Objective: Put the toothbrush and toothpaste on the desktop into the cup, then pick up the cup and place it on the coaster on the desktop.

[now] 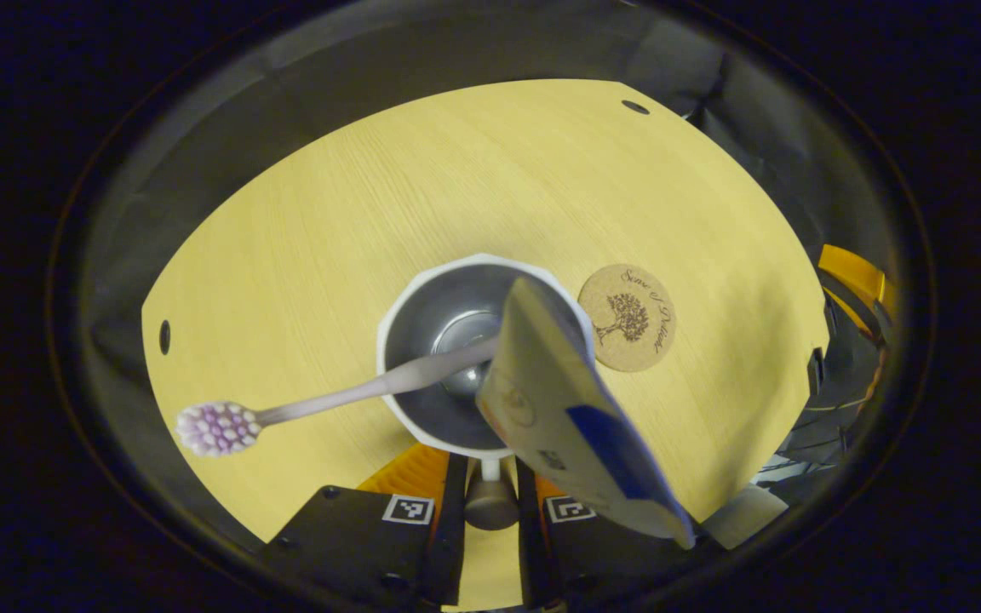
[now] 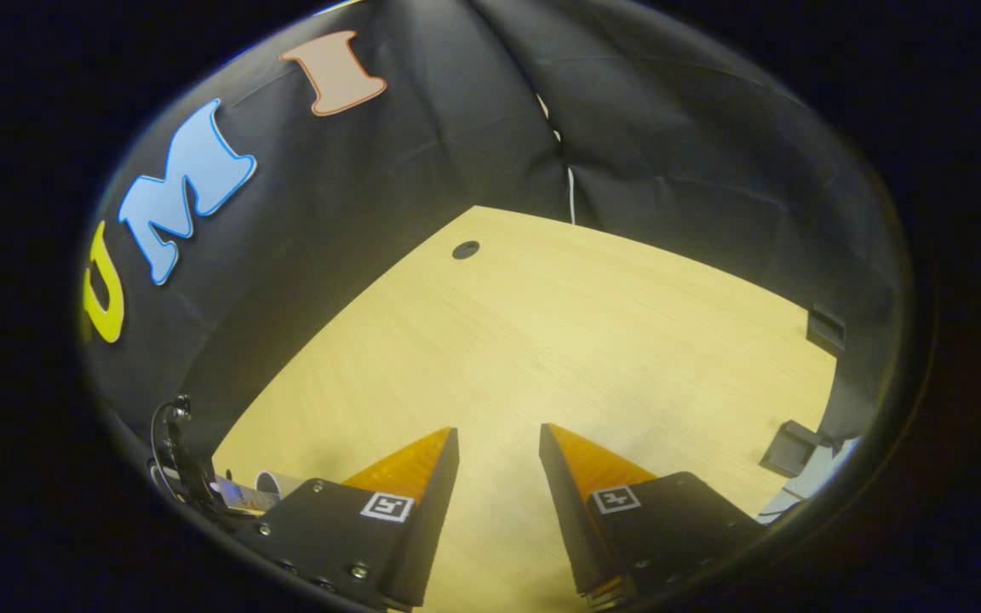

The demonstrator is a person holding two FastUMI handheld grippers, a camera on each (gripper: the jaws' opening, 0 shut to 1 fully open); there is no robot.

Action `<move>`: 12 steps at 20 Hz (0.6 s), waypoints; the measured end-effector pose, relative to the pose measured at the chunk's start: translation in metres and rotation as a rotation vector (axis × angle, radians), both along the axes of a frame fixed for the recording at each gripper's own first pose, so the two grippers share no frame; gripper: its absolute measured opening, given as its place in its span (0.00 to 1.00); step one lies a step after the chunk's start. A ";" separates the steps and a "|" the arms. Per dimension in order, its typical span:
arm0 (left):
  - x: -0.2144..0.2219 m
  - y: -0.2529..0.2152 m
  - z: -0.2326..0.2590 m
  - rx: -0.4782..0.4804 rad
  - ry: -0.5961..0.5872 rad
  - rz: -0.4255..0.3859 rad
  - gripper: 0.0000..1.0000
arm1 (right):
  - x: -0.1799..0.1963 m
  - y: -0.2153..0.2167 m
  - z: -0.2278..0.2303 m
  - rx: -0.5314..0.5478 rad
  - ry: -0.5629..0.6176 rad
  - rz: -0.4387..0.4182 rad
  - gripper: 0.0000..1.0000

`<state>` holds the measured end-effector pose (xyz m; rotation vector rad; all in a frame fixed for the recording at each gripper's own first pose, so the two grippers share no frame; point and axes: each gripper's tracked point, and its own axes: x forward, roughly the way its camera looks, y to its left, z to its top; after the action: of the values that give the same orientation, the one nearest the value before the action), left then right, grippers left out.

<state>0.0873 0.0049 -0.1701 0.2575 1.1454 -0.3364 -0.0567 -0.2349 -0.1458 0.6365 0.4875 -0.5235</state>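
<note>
The cup [image 1: 456,358], white outside with a grey inside, sits near the middle of the desk [image 1: 354,221], seen from above in the left gripper view. The toothbrush [image 1: 329,398] already stands in it, handle down and bristled head leaning out over the rim. The toothpaste [image 1: 571,417] tube is in it too, its flat end rising toward the camera. The round cork coaster [image 1: 628,317] lies flat on the desk just beside the cup, bare.

So the loading looks done, and what is left is lifting the cup onto the coaster. The cup seems rigid, smooth and probably slick. With two long items leaning out, its load is top-heavy and could shift or tip if the cup is tilted. Its handle looks like the surest hold, with the lift kept upright and the cup set squarely on the cork.

The left gripper [image 1: 490,498] is low over the cup's near side. Its jaws are drawn close together around what appears to be the cup's handle; whether both press on it cannot be told.

In the right gripper view, the right gripper [image 2: 499,447] hovers over bare desk with its jaws apart and nothing between them.
</note>
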 end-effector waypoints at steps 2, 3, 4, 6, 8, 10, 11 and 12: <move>0.002 0.000 0.002 0.010 -0.012 -0.012 0.34 | -0.002 -0.001 0.000 0.003 -0.003 -0.004 0.61; 0.004 0.000 0.003 0.017 -0.022 -0.023 0.34 | -0.004 -0.002 0.000 0.004 -0.004 -0.004 0.61; 0.008 -0.001 0.004 0.021 -0.034 -0.037 0.33 | -0.004 -0.002 0.001 0.003 -0.004 -0.004 0.61; 0.014 -0.005 0.007 0.030 -0.066 -0.072 0.34 | -0.005 -0.001 0.001 0.004 -0.006 -0.004 0.61; 0.021 -0.007 0.009 0.043 -0.095 -0.112 0.33 | -0.007 0.000 0.001 0.007 -0.005 -0.003 0.61; 0.022 -0.008 0.006 0.045 -0.094 -0.123 0.25 | -0.009 0.001 0.000 0.009 -0.005 -0.001 0.61; 0.020 -0.008 0.007 0.040 -0.090 -0.124 0.25 | -0.011 -0.001 0.000 0.008 -0.005 -0.002 0.62; 0.020 -0.011 0.009 0.040 -0.094 -0.125 0.26 | -0.013 -0.002 0.000 0.007 -0.006 -0.005 0.61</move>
<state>0.1078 -0.0061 -0.1612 0.3768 1.0460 -0.4076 -0.0700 -0.2369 -0.1457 0.6457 0.4826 -0.5250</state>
